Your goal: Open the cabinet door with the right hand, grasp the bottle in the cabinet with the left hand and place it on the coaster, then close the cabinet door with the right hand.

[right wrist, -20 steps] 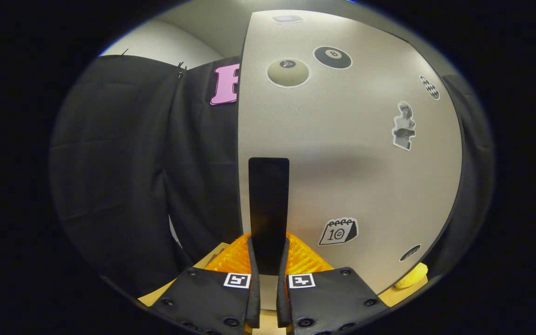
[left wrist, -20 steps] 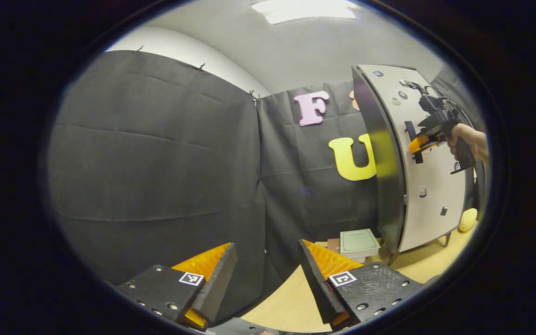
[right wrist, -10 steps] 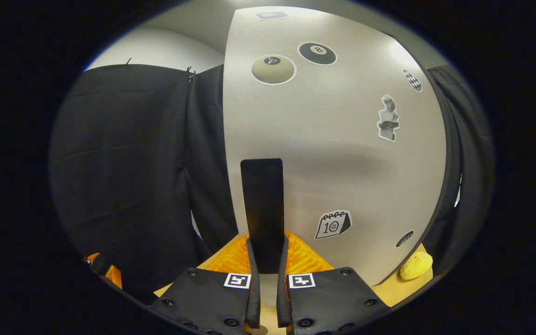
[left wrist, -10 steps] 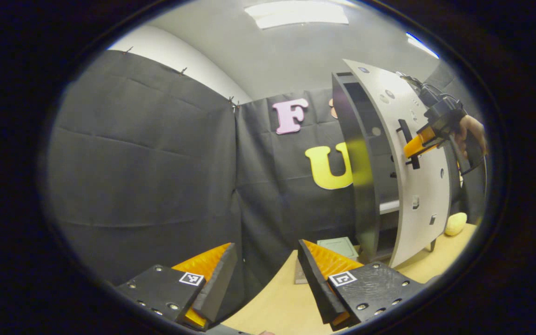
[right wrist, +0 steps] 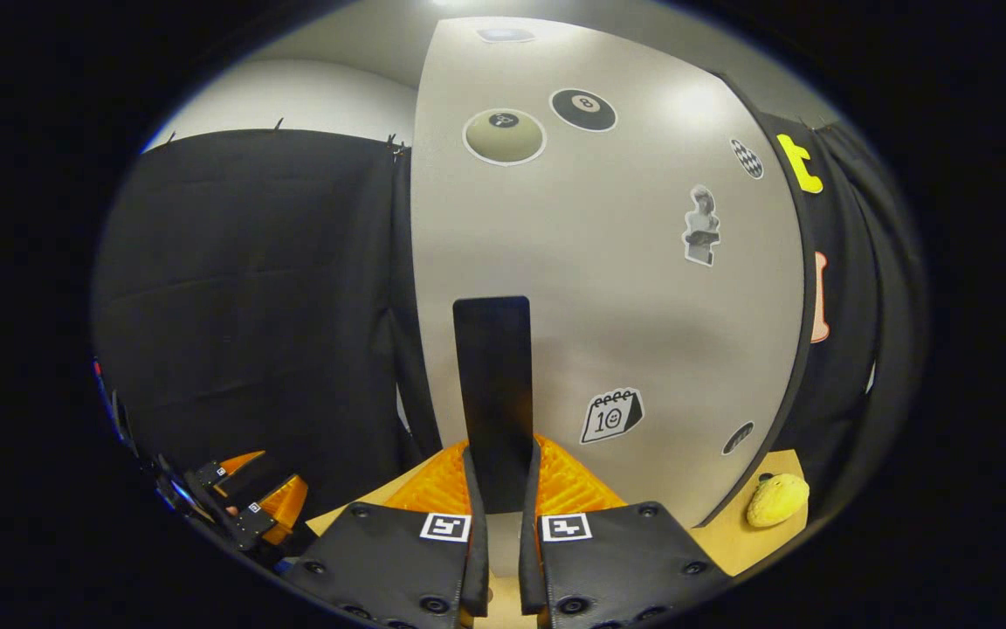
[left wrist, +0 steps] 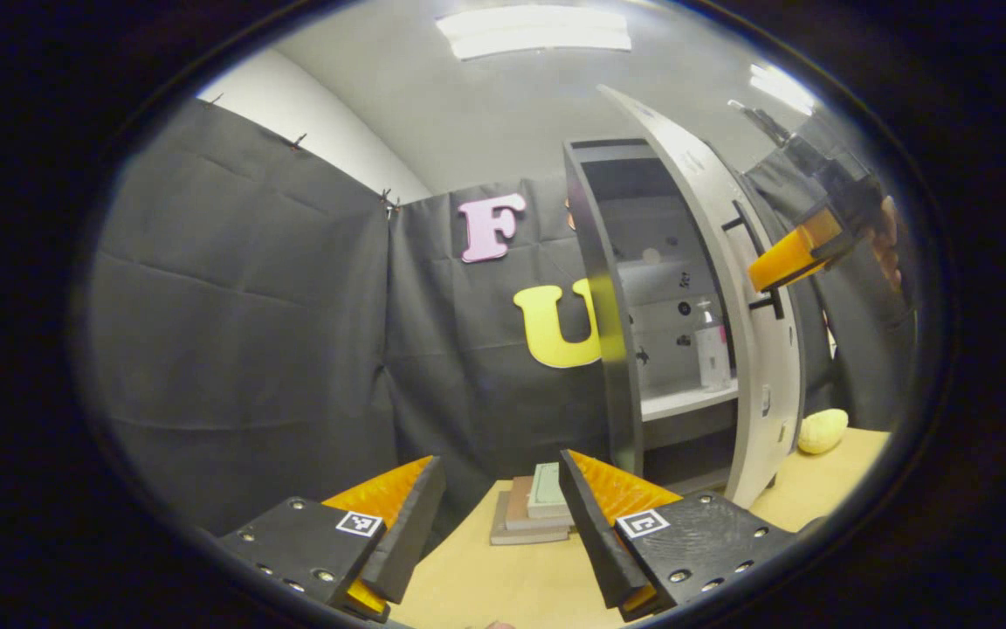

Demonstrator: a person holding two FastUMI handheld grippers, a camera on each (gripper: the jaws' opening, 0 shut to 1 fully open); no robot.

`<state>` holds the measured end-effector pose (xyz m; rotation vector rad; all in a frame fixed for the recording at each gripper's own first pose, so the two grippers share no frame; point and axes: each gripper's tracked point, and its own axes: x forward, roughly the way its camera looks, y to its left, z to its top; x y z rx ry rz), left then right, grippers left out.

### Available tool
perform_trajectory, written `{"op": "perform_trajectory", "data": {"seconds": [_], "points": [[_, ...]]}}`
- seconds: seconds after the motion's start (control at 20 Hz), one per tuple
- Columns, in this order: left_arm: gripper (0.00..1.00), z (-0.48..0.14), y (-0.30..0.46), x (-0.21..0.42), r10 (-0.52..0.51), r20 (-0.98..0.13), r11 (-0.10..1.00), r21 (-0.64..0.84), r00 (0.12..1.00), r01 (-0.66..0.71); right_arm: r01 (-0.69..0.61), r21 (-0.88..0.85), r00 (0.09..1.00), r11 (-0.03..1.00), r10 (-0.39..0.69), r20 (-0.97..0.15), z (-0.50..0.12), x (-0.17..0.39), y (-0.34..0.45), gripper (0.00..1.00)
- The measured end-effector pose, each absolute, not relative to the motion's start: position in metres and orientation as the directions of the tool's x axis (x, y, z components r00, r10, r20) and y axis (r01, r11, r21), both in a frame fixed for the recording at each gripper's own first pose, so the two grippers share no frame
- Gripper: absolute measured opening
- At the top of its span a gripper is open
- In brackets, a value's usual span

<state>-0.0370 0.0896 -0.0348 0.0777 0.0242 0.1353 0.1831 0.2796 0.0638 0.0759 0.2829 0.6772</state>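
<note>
Right gripper (right wrist: 503, 498) pinches the cabinet door's handle (right wrist: 492, 384); the door (left wrist: 730, 288) stands open. Left gripper (left wrist: 499, 515), fingers spread, hangs well apart from the bottle (left wrist: 712, 349) on the cabinet shelf (left wrist: 686, 400).

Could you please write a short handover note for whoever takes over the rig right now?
Right gripper: shut on the door handle, cabinet door swung partly open.
Left gripper: open, empty, low over the table, short of the cabinet.
Bottle: upright on the cabinet shelf, untouched.
Coaster: I cannot pick it out for certain; a stack of flat pieces lies ahead of the left gripper.
Done: door opening under way. Left: grasp the bottle, set it on the coaster, close the door.
</note>
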Motion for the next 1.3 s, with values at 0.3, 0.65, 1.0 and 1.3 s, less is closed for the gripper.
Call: {"op": "perform_trajectory", "data": {"seconds": [0.3, 0.65, 1.0, 1.3], "points": [[0.80, -0.025, 0.034, -0.029, 0.117, -0.015, 0.991, 0.071, 0.993, -0.115, -0.679, 0.191, 0.667, 0.709, 0.705, -0.240, 0.062, 0.182, 0.270, 0.16], [0.82, -0.017, -0.037, -0.009, 0.057, -0.010, 0.996, 0.063, 0.998, -0.056, -0.715, 0.207, 0.621, 0.667, 0.743, -0.249, 0.060, 0.180, 0.253, 0.16], [0.80, -0.009, -0.119, 0.010, -0.059, 0.001, 0.997, 0.057, 0.998, 0.059, -0.698, 0.183, 0.650, 0.692, 0.720, -0.244, 0.058, 0.184, 0.236, 0.15], [0.82, -0.008, -0.180, 0.023, -0.134, 0.001, 0.990, 0.053, 0.991, 0.134, -0.660, 0.185, 0.695, 0.728, 0.685, -0.220, 0.059, 0.192, 0.225, 0.12]]}}
